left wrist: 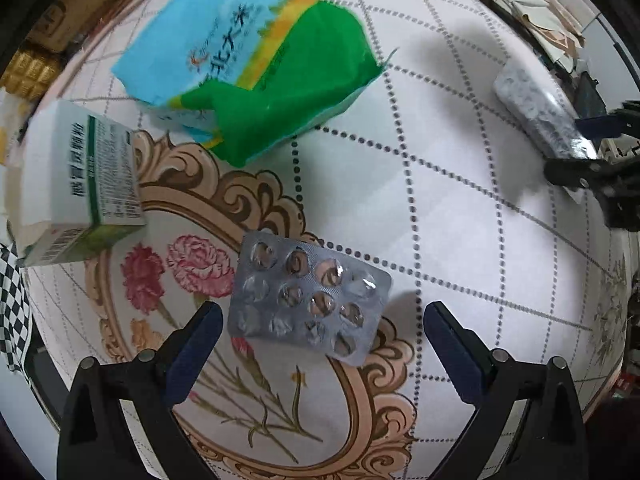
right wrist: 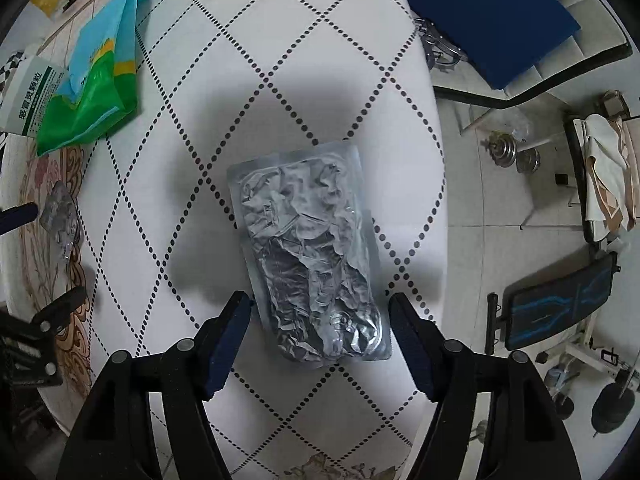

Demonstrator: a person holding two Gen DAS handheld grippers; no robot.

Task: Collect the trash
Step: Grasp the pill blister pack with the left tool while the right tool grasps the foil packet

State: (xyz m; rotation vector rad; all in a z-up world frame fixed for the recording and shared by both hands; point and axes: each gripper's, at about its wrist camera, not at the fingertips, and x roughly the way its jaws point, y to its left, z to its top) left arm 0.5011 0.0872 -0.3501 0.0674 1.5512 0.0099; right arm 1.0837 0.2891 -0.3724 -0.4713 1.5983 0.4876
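A silver blister pack of pills lies flat on the flowered tablecloth between the wide-open fingers of my left gripper, which points straight down; neither pad touches it. A crumpled silver foil pack lies on the cloth in the right wrist view. My right gripper straddles its near end, with a thin gap at each pad. In the left wrist view this foil pack shows at the far right with the right gripper over its end. A green and blue plastic bag and a white and green medicine box lie further off.
The round table's edge runs just right of the foil pack. Beyond it are a chair with a blue cushion, a dumbbell and a black bench on the tiled floor. The left gripper's fingers show at the left edge.
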